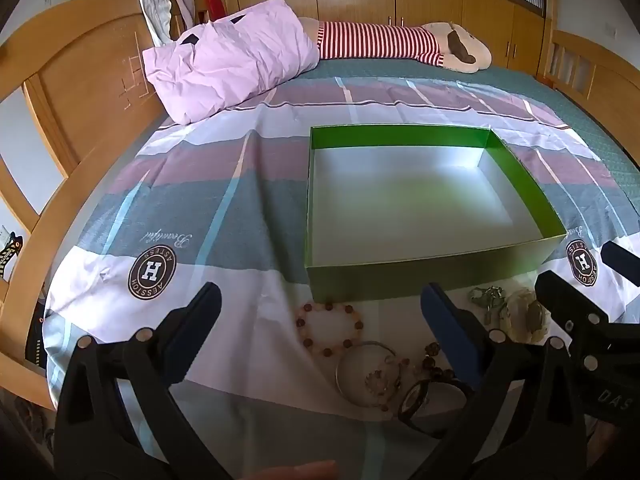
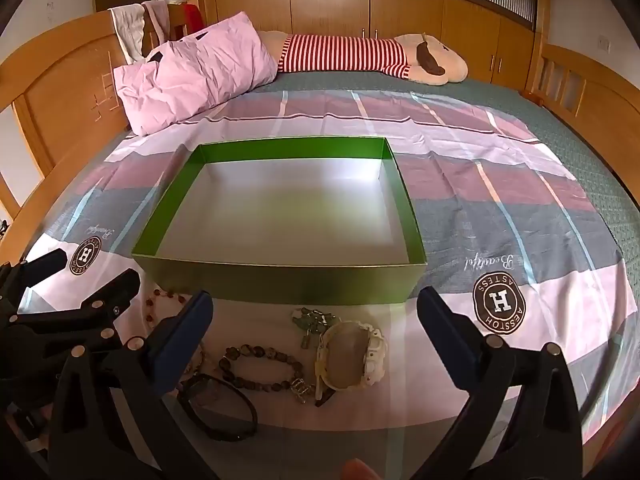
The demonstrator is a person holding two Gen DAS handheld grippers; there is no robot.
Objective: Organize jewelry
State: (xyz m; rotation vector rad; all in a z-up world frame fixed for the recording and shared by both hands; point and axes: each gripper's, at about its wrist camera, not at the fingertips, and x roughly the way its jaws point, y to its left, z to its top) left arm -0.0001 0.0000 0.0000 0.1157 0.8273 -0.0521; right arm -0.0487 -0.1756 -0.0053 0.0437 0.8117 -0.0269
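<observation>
An empty green box (image 1: 432,276) (image 2: 280,282) with a pale inside sits open on the bedspread. In front of it lies loose jewelry: a pink and brown bead bracelet (image 1: 329,330) (image 2: 154,300), a silver bangle (image 1: 368,374), a black watch (image 1: 424,404) (image 2: 218,412), a dark bead bracelet (image 2: 260,368), a green trinket (image 1: 486,300) (image 2: 312,318) and a white watch (image 1: 524,316) (image 2: 352,360). My left gripper (image 1: 320,298) (image 2: 92,268) hovers open above the bead bracelet and bangle. My right gripper (image 2: 316,302) (image 1: 580,264) hovers open above the white watch. Neither holds anything.
The bed has a checked spread (image 2: 500,208), a pink pillow (image 1: 232,64) and a striped plush toy (image 1: 400,42) at the back. Wooden bed boards (image 1: 80,92) rise on the left and right. A person's fingertip (image 2: 356,470) shows at the bottom edge.
</observation>
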